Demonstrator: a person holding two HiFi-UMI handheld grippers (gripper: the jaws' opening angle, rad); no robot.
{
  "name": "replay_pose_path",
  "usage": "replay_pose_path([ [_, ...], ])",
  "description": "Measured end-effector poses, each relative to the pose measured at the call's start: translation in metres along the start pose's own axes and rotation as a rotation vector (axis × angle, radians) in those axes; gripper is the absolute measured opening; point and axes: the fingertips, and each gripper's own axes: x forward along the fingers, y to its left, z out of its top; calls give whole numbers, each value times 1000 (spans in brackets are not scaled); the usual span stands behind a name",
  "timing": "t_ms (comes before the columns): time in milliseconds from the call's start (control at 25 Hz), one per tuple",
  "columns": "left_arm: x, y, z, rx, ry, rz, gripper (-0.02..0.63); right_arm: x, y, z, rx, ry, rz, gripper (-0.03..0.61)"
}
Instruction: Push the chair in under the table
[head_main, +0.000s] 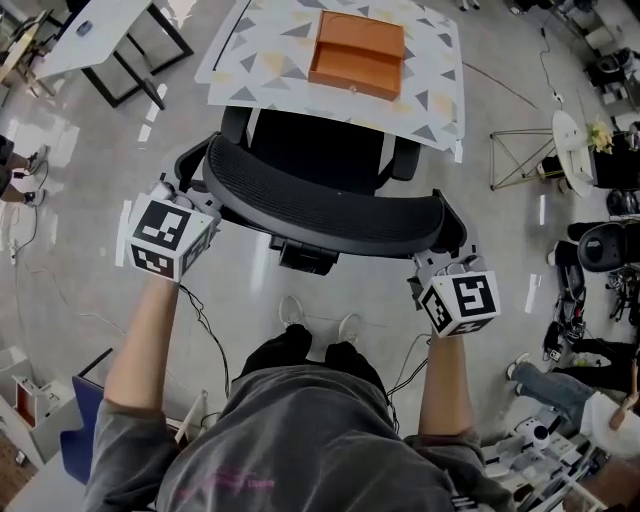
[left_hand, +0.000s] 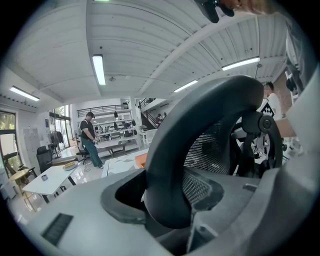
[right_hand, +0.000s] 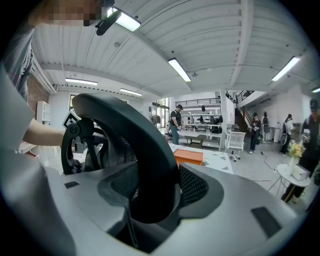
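The left gripper (head_main: 185, 192) is clenched on the chair's backrest (head_main: 320, 205). In the left gripper view (left_hand: 167, 200), the thick black rim fills the gap between the jaws, with both grey pads against it. The right gripper (head_main: 440, 265) grips the same way, and in its own view (right_hand: 145, 200) the jaws are closed around the rim with mesh showing on either side. Neither holds anything else.

In the head view the backrest's long axis runs roughly from 10 o'clock to 4 o'clock. The left gripper holds the 10 o'clock end and the right gripper the 4 o'clock end, so neither hand is nearer than the other: each has one corner.

The chair (head_main: 300, 150) lies at 12 o'clock from both grippers, and the table (head_main: 440, 60) is beyond it in the same direction. The seat (head_main: 320, 140) shows between the backrest and the table's near edge, and its far part appears to be already beneath the top. An orange box (head_main: 358, 55) sits on the table just past that edge.

The push should therefore go straight toward 12 o'clock. Because the backrest sits slightly skewed, the right end probably needs to travel a little further to square the chair with the table. Uneven pressure would likely swivel it instead of rolling it in.
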Motion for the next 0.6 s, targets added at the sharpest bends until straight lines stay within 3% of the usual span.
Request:
replay_pose_path([
  [600,-1,0,0,8,-8,10,219,1,0,1,-5,-8,4,238],
])
